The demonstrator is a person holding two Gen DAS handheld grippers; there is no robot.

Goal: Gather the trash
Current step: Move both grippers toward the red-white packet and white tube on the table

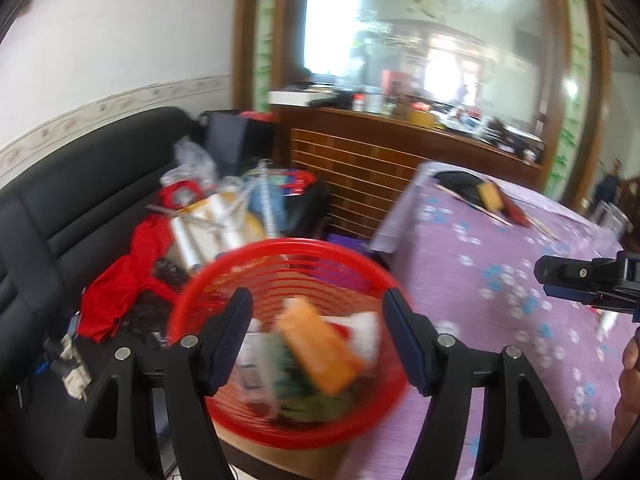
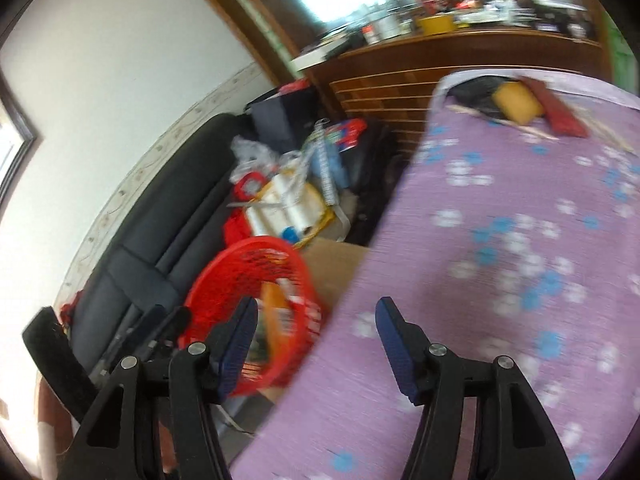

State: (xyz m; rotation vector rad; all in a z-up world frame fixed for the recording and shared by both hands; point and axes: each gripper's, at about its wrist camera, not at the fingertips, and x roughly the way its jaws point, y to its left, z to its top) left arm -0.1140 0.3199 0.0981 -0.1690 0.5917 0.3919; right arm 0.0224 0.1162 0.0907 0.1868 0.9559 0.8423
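Hovering over the red basket (image 1: 288, 344), left gripper (image 1: 318, 334) has jaws wide, nothing between the pads. Basket sits beside the edge of the purple flowered tablecloth (image 1: 500, 288), already holding an orange packet (image 1: 320, 346) and wrappers. Right gripper (image 2: 316, 344) also wide, empty, above the cloth edge. Risk: basket looks to overhang its support; a knock from either finger could tip it.

Wide clear stretch of purple floral cloth on bench (image 2: 520, 240) ahead, free to pass. Far end blocked by yellow sponge (image 2: 518, 103) w/ dark and red items beside it. Left edge: red basket (image 1: 280, 264) already holding trash, sofa (image 1: 80, 200) behind piled w/ clutter, no way through
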